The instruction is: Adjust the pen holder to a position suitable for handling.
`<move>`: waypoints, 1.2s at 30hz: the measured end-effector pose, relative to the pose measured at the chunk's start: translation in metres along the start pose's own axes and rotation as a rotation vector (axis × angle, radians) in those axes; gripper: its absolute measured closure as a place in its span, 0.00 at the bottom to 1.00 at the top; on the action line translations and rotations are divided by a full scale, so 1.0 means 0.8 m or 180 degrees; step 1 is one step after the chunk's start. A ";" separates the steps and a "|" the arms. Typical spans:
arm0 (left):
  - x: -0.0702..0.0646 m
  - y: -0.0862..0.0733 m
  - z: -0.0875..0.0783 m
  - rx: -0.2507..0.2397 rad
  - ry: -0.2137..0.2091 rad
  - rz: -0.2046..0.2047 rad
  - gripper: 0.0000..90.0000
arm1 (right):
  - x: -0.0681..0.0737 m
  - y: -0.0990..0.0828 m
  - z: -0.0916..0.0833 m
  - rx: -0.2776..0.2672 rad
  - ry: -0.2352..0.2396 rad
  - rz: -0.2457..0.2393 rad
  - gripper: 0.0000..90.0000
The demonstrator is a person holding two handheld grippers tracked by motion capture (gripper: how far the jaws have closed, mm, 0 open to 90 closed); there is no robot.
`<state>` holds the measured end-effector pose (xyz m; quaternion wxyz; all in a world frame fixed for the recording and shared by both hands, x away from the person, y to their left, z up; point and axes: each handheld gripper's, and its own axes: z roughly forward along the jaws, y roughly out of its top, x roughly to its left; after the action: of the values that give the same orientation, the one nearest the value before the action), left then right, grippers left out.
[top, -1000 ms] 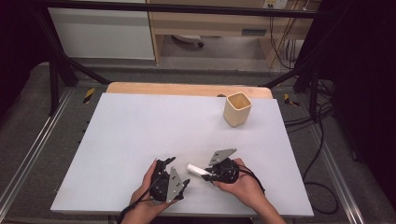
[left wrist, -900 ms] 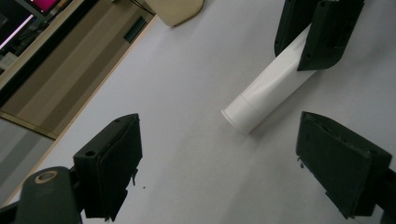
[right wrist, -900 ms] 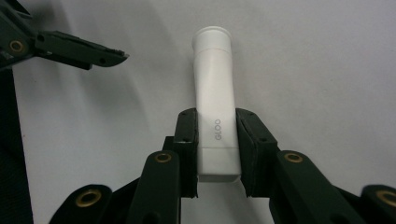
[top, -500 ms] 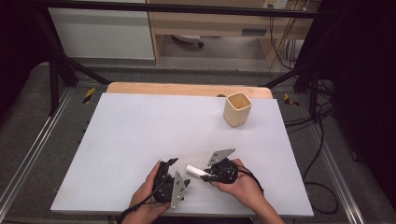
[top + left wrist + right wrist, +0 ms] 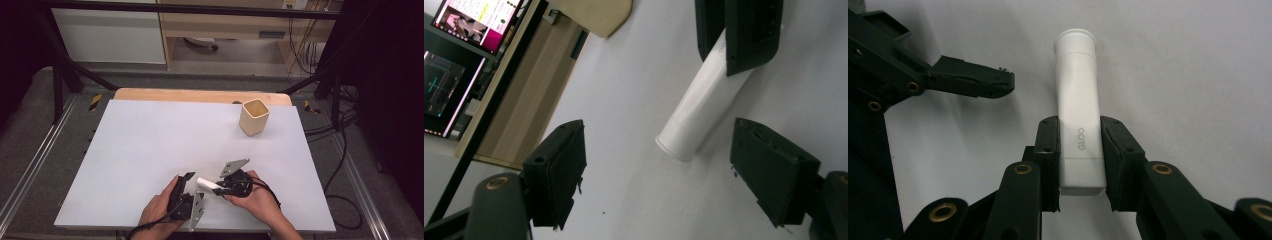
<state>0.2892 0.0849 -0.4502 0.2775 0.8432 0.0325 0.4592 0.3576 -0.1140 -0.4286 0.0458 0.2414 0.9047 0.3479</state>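
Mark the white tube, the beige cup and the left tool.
white tube point(image 5: 1079, 125), right gripper view, on its body.
beige cup point(image 5: 254, 121), high view, on its front wall.
left tool point(image 5: 659, 165), left gripper view, midway between its fingertips.

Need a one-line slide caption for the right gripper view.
Right gripper clamps a white GLOO tube by its base, cap end pointing toward the left gripper's jaw tip.

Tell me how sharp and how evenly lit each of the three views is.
High view: even light on the white table, dark surroundings, slightly soft. Left gripper view: its near fingers are blurred, the white tube sharper, the picture tilted. Right gripper view: sharp enough to read GLOO on the tube, held by the right gripper; soft shadows.
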 end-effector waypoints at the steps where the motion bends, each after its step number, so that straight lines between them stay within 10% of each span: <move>1: -0.001 0.000 0.000 0.0011 0.0007 0.0040 0.26 | 0.000 0.001 -0.001 0.0001 0.0000 0.0002 0.79; 36: -0.025 0.007 0.008 0.0151 0.0227 0.0937 0.52 | 0.019 0.013 -0.005 -0.0156 0.0222 -0.0041 0.79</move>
<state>0.2816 0.0712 -0.4656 0.1859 0.8284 -0.0708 0.5237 0.3480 -0.1023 -0.4175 0.0224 0.2221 0.8986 0.3779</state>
